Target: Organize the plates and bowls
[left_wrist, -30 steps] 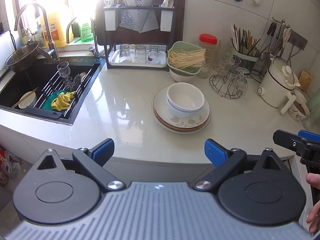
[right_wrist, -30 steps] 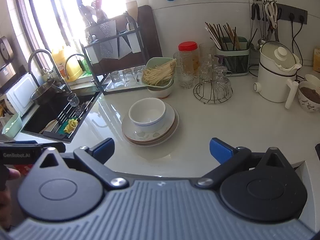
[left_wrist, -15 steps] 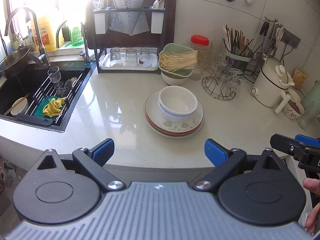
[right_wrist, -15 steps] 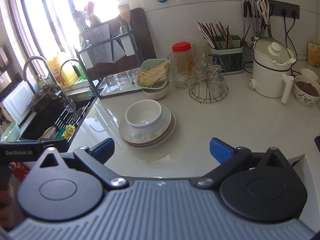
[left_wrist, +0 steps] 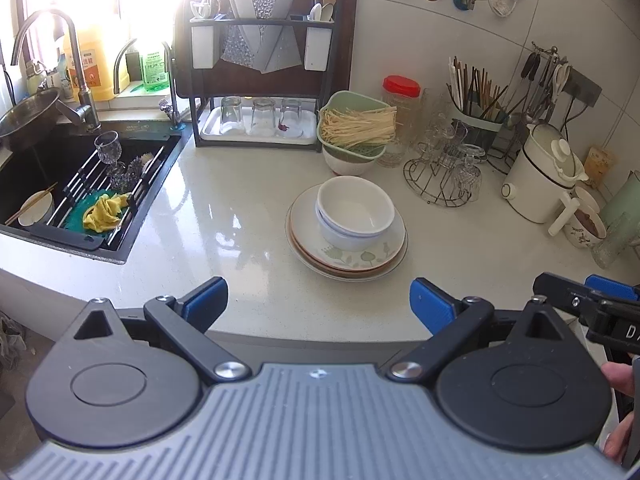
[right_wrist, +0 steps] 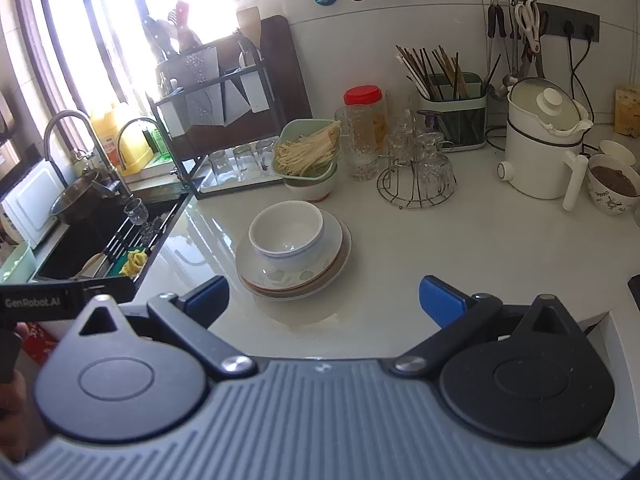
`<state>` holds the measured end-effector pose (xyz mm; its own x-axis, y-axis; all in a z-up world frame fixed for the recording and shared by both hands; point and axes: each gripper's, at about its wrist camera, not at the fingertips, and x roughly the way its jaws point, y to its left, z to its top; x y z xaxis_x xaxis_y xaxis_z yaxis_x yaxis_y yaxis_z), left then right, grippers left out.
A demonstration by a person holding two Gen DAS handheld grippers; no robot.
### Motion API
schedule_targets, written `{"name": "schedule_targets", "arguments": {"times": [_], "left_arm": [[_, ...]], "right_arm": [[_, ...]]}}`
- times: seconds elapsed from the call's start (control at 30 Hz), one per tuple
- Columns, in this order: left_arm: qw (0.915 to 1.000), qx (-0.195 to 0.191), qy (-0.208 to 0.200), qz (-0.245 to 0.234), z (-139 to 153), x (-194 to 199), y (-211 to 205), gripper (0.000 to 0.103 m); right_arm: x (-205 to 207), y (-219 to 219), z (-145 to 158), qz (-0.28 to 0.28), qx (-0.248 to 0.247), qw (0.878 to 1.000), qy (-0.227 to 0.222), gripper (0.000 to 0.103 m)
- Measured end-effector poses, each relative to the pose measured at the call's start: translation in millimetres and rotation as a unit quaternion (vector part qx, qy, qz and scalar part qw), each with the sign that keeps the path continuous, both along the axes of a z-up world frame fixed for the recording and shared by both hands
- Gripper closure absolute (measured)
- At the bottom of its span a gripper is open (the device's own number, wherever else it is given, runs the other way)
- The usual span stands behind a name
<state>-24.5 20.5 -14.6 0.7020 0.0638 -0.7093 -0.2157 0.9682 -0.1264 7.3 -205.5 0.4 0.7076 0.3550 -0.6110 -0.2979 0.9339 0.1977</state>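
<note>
Left wrist view: the left gripper (left_wrist: 318,300) fills the near edge, its blue-tipped fingers (left_wrist: 204,298) spread wide with nothing between them, poised above the front lip of a glossy white countertop (left_wrist: 224,216). The right gripper (right_wrist: 324,300) is likewise wide apart and empty. On the counter's middle, a stack of plates (left_wrist: 347,254) carries nested white bowls (left_wrist: 354,212) on top. To the left, a black sink (left_wrist: 60,168) holds a drying rack with a yellow cloth (left_wrist: 105,211) and a stemmed glass (left_wrist: 108,153). Farther back, a green basket of noodles (left_wrist: 356,126) sits on a white bowl, beside a red-lidded jar (left_wrist: 401,98) and a wire stand of glasses (left_wrist: 444,176). At the right, a white electric pot (left_wrist: 540,176). Against the tiled wall, a dark dish rack (left_wrist: 260,60) stands by a sunlit window.
</note>
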Motion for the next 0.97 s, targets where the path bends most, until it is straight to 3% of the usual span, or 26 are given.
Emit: {"name": "schedule_targets", "arguments": {"times": [0.1, 0.47, 0.97], "left_arm": [[0.9999, -0.014, 0.003, -0.001, -4.0, 2.9, 2.8, 0.004], [0.9999, -0.012, 0.0, -0.006, -3.2, 6.4, 3.0, 0.004], [0.9999, -0.008, 0.003, -0.007, -0.8, 6.6, 6.9, 0.004]], "right_arm": [[1.7, -0.3, 0.9, -0.003, -0.001, 1.0, -0.004, 0.0], [2.6, -2.0, 3.1, -0.007, 0.001, 1.0, -0.014, 0.0], [8.1, 2.6, -2.0, -0.006, 0.003, 1.0, 0.006, 0.0]]}}
